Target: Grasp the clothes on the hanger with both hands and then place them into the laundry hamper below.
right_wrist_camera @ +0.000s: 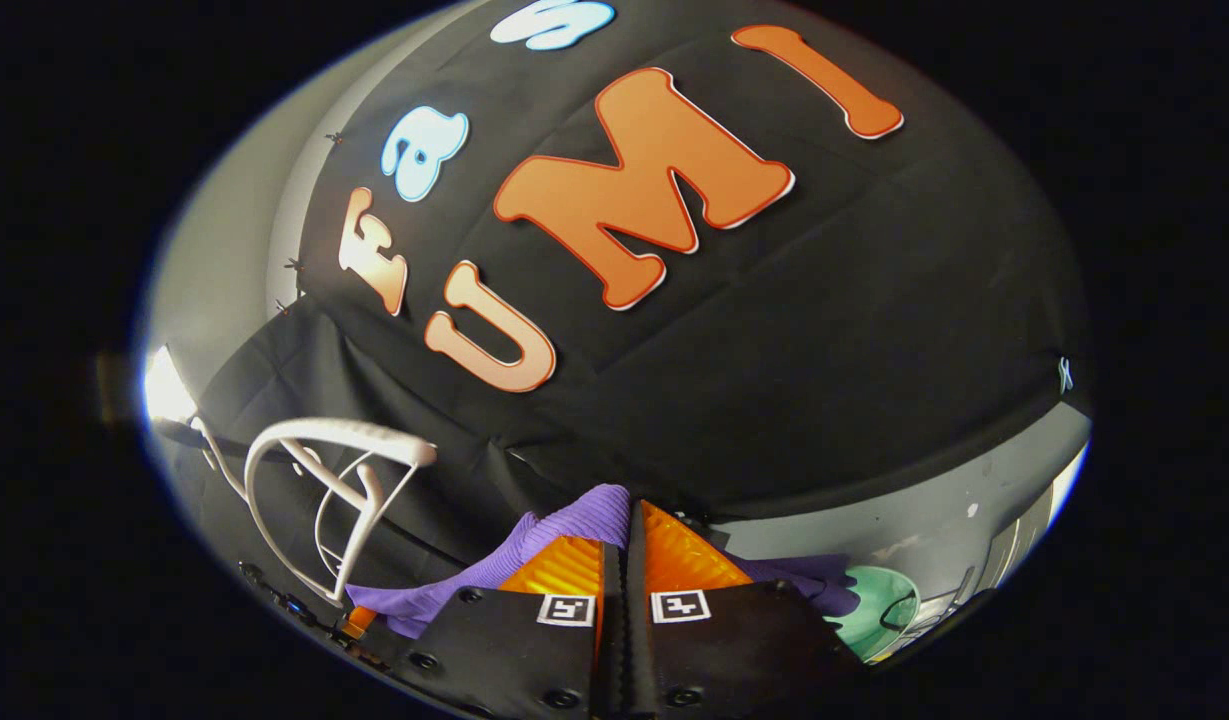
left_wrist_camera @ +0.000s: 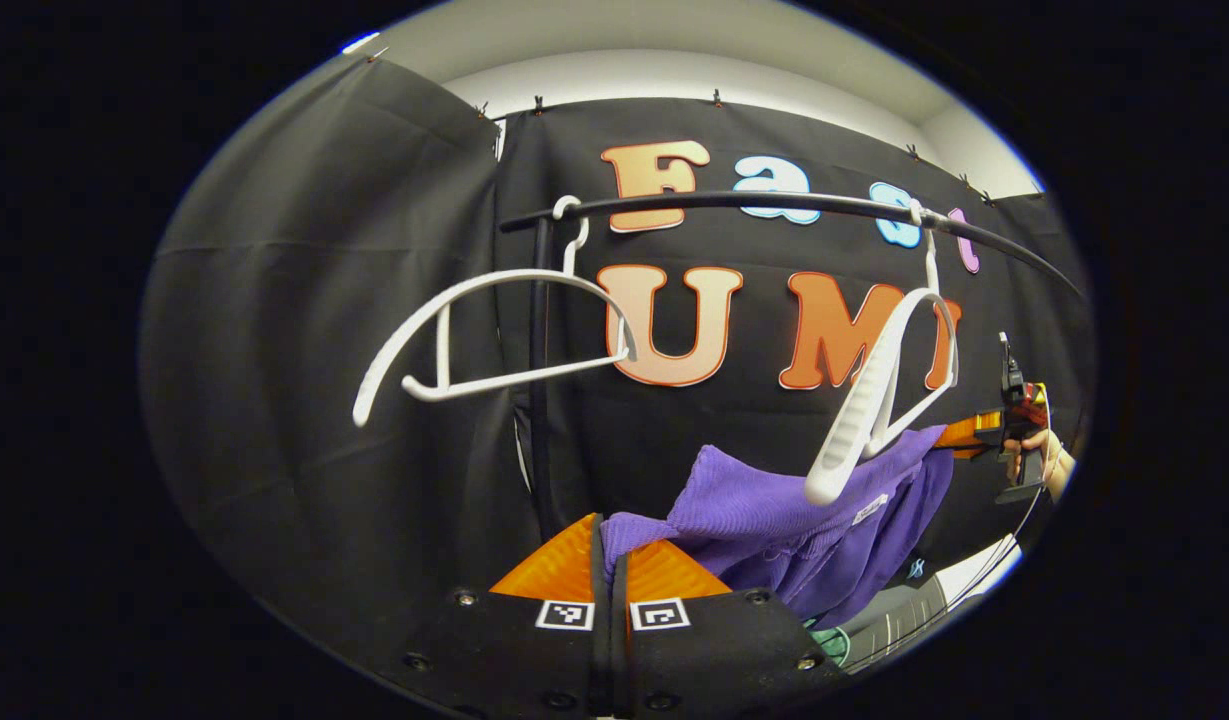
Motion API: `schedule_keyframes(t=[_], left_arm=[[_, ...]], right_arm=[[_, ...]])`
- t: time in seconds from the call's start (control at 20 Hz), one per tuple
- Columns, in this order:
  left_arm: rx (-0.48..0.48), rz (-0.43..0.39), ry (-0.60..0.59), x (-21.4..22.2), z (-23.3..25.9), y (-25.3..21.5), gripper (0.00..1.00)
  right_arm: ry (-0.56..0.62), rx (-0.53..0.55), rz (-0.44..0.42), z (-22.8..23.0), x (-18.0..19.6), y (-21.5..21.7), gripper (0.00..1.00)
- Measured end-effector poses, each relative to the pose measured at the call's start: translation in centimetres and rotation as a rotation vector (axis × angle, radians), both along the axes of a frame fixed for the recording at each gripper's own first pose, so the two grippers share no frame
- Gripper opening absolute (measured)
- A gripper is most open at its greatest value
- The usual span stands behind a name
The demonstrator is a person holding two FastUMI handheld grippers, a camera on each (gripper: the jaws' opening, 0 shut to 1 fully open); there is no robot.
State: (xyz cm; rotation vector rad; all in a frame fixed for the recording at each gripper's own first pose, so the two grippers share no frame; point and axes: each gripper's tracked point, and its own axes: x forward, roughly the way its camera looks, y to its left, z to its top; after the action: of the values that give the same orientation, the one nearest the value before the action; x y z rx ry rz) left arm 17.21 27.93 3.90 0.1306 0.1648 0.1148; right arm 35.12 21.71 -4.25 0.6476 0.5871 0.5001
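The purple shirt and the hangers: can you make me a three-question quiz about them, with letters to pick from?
1. Where is the purple shirt?
A. stretched between the two grippers
B. folded on the floor
C. draped over the rail

2. How many white hangers hang on the rail?
A. one
B. two
C. four

3. How is the left gripper?
A. wide open
B. shut on the shirt's edge
C. holding a hanger

Answers: 1 A, each end of the cloth sits in a gripper, the right gripper too. 2 B, the left hanger and right hanger both hook on it. 3 B, its fingers pinch the fabric.
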Motion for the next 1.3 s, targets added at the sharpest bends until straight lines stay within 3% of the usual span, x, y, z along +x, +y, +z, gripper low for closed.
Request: schedule_keyframes(t=[0.25, 0.55, 1.0, 1.3], left_arm=[[0.010, 0.004, 0.059, -1.3, -3.4, 0.8, 0.02], [-0.017, -0.084, 0.092, -1.7, -5.7, -2.7, 0.00], [-0.118, -0.291, 0.115, -1.8, -7.6, -13.3, 0.00], [-0.126, -0.426, 0.166, -1.3, -9.9, -21.5, 0.00]], right_arm=[[0.076, -0.013, -0.022, -4.6, -3.5, 1.4, 0.07], [0.084, -0.044, -0.015, -6.5, -8.9, 2.8, 0.08], [0.083, -0.011, -0.099, -6.8, -17.1, 2.7, 0.07], [0.072, -0.045, -0.155, -7.1, -19.3, 1.7, 0.07]])
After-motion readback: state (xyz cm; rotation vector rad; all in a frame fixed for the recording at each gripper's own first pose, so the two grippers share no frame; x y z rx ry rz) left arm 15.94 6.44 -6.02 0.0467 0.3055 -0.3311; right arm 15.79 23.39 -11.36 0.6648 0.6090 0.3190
